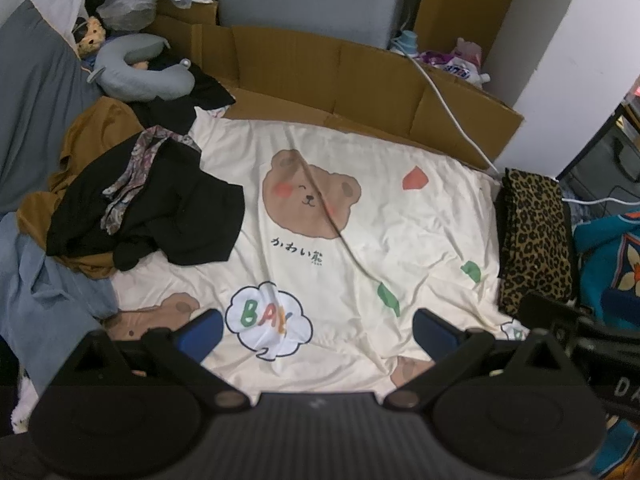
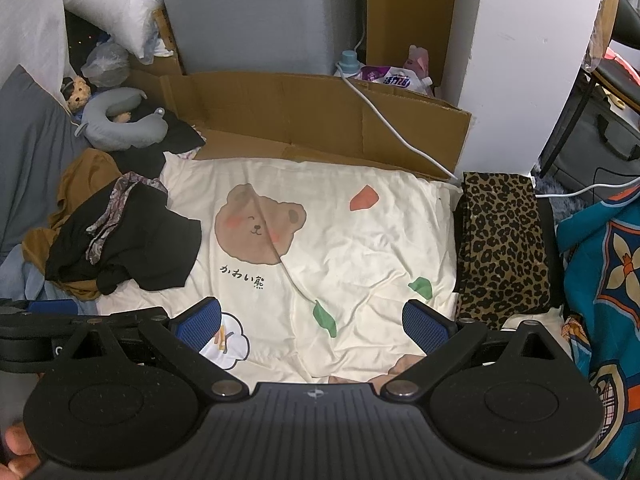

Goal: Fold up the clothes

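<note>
Covering the working area is a cream bedsheet (image 1: 400, 216) printed with a blushing bear, a "BAY" speech cloud and scattered red and green shapes; it lies wrinkled but bare across its middle, which I judge is kept free as the folding surface. Behind it a flattened cardboard box (image 1: 332, 76) lines the far edge against a grey wall, with a white cable (image 1: 448, 108) trailing over it toward the sheet's right corner and detergent bottles standing beyond.

Along the left edge sits a heap of unfolded clothes (image 1: 132, 208): a black garment (image 2: 132, 248) on top, crumpled, with a paisley strip across it, an ochre piece under it and pale blue fabric at the near side. At the opposite edge a leopard-print garment (image 2: 504, 248) lies as a neat rectangle, apparently on a darker folded piece, just beside a teal patterned cloth (image 2: 608, 280). That split reads as loose items on one side and finished ones on the other, though these views alone cannot tell whether more folding is due or the heap is simply left.

Further back on the left rest a grey neck pillow (image 1: 140, 76) and a small teddy bear (image 1: 93, 38), clear of the work.

Both tools hover low over the near edge of the sheet. The left gripper (image 1: 316, 330) has its blue pads spread wide with nothing between them, and the right gripper (image 2: 312, 322) is likewise released and empty, jaws apart above the sheet.
</note>
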`<state>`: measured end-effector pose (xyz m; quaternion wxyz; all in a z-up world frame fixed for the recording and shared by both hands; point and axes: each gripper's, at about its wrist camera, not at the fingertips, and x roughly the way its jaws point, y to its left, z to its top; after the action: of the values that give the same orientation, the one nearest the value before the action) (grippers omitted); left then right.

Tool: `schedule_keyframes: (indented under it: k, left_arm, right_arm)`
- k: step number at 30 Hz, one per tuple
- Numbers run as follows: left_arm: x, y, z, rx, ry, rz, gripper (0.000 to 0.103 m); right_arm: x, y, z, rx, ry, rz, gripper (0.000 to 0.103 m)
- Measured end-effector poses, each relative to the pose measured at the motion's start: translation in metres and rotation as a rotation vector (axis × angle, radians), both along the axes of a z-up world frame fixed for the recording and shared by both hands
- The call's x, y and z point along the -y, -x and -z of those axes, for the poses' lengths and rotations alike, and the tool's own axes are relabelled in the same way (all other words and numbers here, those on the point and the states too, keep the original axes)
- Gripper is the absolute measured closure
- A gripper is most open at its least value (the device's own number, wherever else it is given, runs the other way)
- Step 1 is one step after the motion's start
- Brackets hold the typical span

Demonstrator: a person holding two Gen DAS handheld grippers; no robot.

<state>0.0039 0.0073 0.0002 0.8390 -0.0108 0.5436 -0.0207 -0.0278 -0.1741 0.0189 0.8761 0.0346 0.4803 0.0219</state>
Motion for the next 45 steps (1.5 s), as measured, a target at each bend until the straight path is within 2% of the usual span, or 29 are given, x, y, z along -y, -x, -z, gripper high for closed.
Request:
schedule_keyframes:
  k: [19, 25, 31, 38, 45]
  left_arm:
    - [-0.005, 0.0, -0.003, 0.018, -0.027, 0.001, 0.001]
    - [-0.013, -0.005, 0.002, -0.011, -0.023, -0.019, 0.001]
    - [-0.013, -0.005, -0.003, 0.005, -0.019, -0.02, 0.001]
    - [-0.019, -0.003, -0.018, -0.018, 0.057, -0.017, 0.001]
    - [-0.026, -0.019, -0.03, 0.017, 0.027, -0.032, 0.001]
  right_arm:
    - [0.0, -0.005, -0.003, 0.006, -0.01, 0.008, 0.003]
    - [-0.004, -0.006, -0.003, 0.007, -0.017, 0.008, 0.003]
    - [-0.003, -0.003, -0.013, 0.038, -0.039, 0.013, 0.003]
    - [0.01, 0.0, -0.019, 0.059, -0.077, 0.036, 0.003]
    - [0.007, -0.007, -0.021, 0.058, -0.099, 0.009, 0.003]
